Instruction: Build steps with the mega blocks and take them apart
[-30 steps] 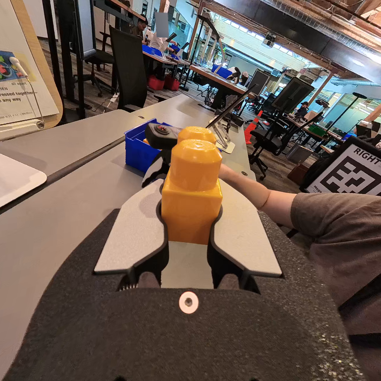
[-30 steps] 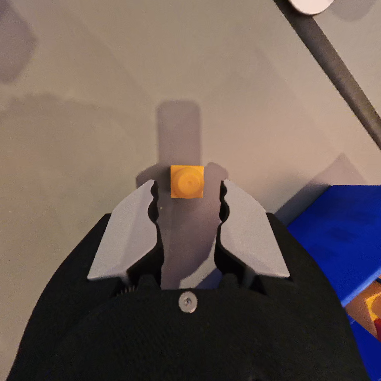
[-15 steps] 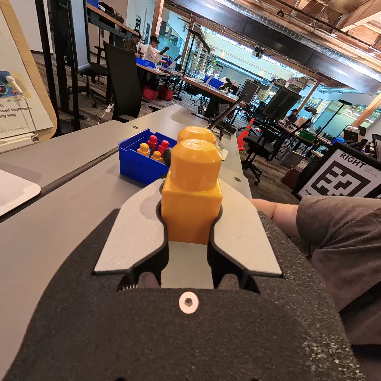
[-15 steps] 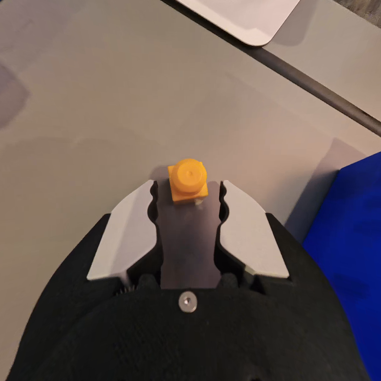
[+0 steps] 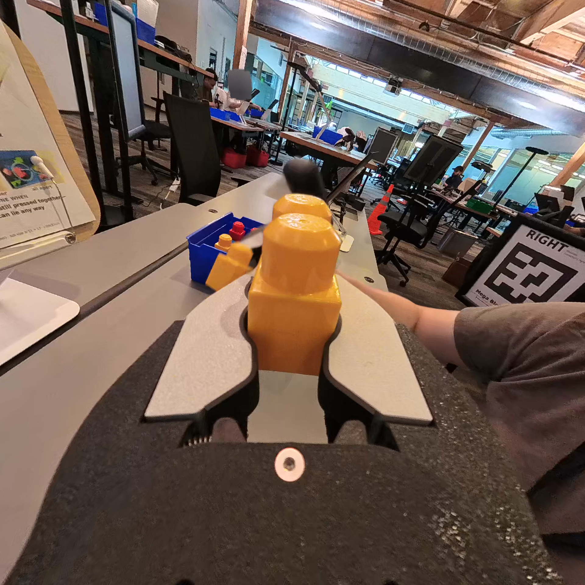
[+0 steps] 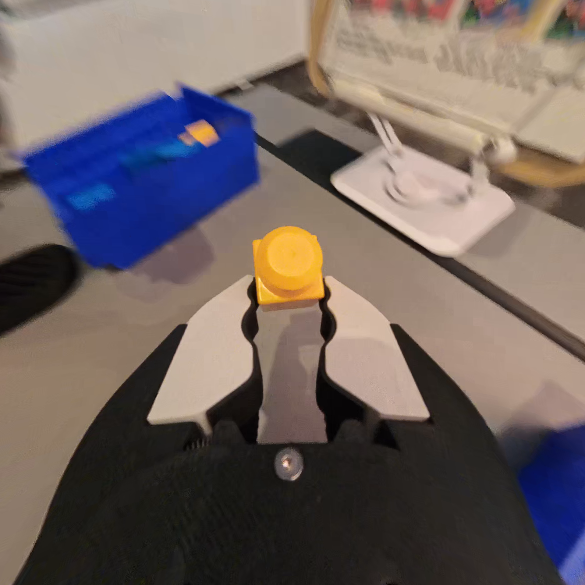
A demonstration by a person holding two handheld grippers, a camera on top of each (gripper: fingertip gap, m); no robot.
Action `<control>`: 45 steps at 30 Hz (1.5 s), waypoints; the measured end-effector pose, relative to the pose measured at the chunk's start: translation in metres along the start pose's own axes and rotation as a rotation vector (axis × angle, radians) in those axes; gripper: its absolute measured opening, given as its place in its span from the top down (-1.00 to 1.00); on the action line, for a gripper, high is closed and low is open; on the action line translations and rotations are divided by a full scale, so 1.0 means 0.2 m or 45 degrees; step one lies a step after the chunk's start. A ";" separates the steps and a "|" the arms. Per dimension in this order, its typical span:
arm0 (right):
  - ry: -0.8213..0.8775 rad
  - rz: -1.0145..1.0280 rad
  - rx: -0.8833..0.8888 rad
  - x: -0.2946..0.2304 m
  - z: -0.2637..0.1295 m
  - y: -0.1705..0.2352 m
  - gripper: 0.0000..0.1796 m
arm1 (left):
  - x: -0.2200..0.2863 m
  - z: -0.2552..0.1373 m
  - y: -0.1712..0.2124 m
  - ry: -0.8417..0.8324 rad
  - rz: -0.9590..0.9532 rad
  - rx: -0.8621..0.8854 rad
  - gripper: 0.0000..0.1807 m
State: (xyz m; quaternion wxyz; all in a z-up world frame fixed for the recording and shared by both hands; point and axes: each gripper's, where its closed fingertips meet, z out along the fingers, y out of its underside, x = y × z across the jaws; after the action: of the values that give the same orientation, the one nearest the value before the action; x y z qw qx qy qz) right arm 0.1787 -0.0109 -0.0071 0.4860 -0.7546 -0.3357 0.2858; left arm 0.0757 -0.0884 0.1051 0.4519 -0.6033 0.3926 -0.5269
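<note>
Blocks: two orange ones in play, rest in bin.
Bin (image 5: 202, 256): blue, far on desk (image 5: 63, 364); red + orange blocks inside, so most stock unused.
L gripper (image 5: 292, 319): clamped on long block (image 5: 292, 304), two studs in a row, held just over desk.
R gripper (image 6: 289, 292): tips pinched on small block (image 6: 288, 272), one stud; in L view it shows tilted, just left of long block, in front of bin.
Done: two pieces picked up, one per gripper.
Left: no joint visible yet; prob. press small onto long, add more for steps, then pull all apart. Early stage.
</note>
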 end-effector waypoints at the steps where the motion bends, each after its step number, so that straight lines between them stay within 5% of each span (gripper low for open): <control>1: -0.088 -0.021 0.060 -0.06 -0.03 -0.10 0.59 | 0.00 0.03 0.02 0.012 -0.004 -0.008 0.54; 6: -0.412 0.007 0.221 -0.26 -0.23 -0.42 0.58 | -0.04 0.22 0.23 0.036 -0.027 -0.146 0.54; 10: -0.628 0.067 0.175 -0.38 -0.33 -0.40 0.58 | -0.05 0.33 0.39 0.086 -0.078 -0.290 0.54; 21: -0.700 -0.029 -0.275 -0.43 -0.21 -0.06 0.58 | 0.03 0.43 0.58 0.193 -0.133 -0.479 0.55; 45: -0.689 0.056 -0.361 -0.44 -0.18 0.00 0.58 | 0.03 0.42 0.61 0.194 -0.165 -0.538 0.55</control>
State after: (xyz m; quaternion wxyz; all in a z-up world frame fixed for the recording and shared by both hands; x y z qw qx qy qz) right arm 0.1517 -0.1003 0.0147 0.2625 -0.7186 -0.4729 0.4372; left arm 0.1595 -0.1170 -0.0135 0.2498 -0.6670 0.4875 -0.5051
